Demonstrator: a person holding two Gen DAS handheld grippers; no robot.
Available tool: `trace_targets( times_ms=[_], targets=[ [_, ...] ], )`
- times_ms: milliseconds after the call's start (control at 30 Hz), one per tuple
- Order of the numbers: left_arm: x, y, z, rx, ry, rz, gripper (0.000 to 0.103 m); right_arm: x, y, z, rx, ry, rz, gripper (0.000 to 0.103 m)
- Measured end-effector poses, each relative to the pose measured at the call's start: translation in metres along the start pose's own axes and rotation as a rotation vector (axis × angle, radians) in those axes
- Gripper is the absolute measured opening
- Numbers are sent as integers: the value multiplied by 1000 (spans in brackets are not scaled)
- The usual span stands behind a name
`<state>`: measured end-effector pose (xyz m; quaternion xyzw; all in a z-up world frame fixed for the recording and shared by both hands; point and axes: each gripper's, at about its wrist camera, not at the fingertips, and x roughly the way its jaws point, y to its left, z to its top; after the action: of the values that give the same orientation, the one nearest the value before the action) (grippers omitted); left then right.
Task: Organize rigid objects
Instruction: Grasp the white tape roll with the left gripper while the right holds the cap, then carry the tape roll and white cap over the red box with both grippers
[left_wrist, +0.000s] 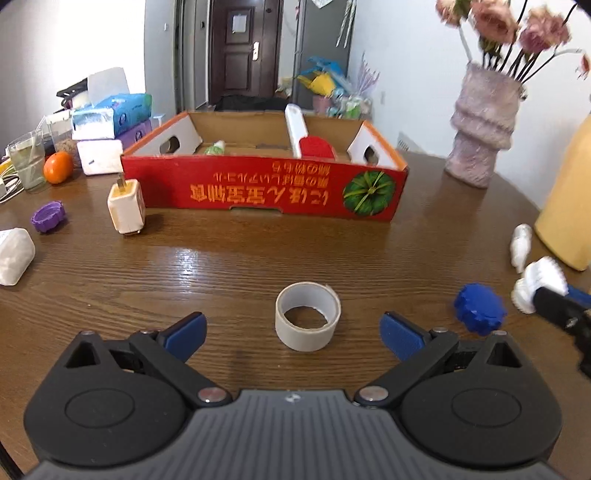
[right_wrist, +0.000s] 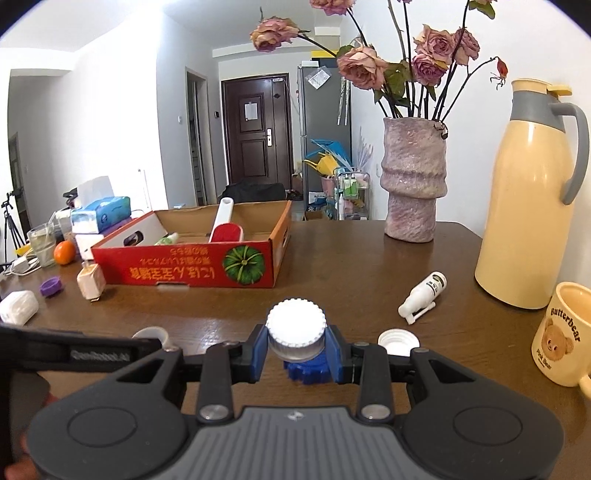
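My left gripper is open, low over the wooden table. A grey tape roll stands on end just ahead, between the lines of its two blue fingers and apart from both. My right gripper is shut on a white ribbed cap, held above a blue cap on the table. The left wrist view shows that white cap at the right edge, with the blue cap beside it. The red cardboard box at the back holds a red-and-white brush and a small green tube.
Left of the box are a white charger plug, a purple cap and a white block. On the right are a small white bottle, an upturned white cap, a mug, a yellow thermos and a vase.
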<state>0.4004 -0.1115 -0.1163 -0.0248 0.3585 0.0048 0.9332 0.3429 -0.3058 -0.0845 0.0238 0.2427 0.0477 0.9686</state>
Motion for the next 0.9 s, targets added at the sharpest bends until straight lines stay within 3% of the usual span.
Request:
trace_targets(
  times_ms=[67,133,200,267,500,900],
  targets=[
    [8,-4,0,11,12,5,93,5,-3,1,10,-1,4,33],
    [17,-8,0,26,26,17,76,9,-5,0,18,0,9,33],
    [26,-9,0,27,41,11,66,12,-7,-1,23,6,13,33],
    [30,-9,0,32,39,1,45,16,-7,-3,26,13,14,33],
    [28,-7,1,39,28,-15,43,16,-7,-4,25,15,15,33],
    [-15,5,13,47,-75,-40,43,9,11,2,11,6,25,33]
  ],
)
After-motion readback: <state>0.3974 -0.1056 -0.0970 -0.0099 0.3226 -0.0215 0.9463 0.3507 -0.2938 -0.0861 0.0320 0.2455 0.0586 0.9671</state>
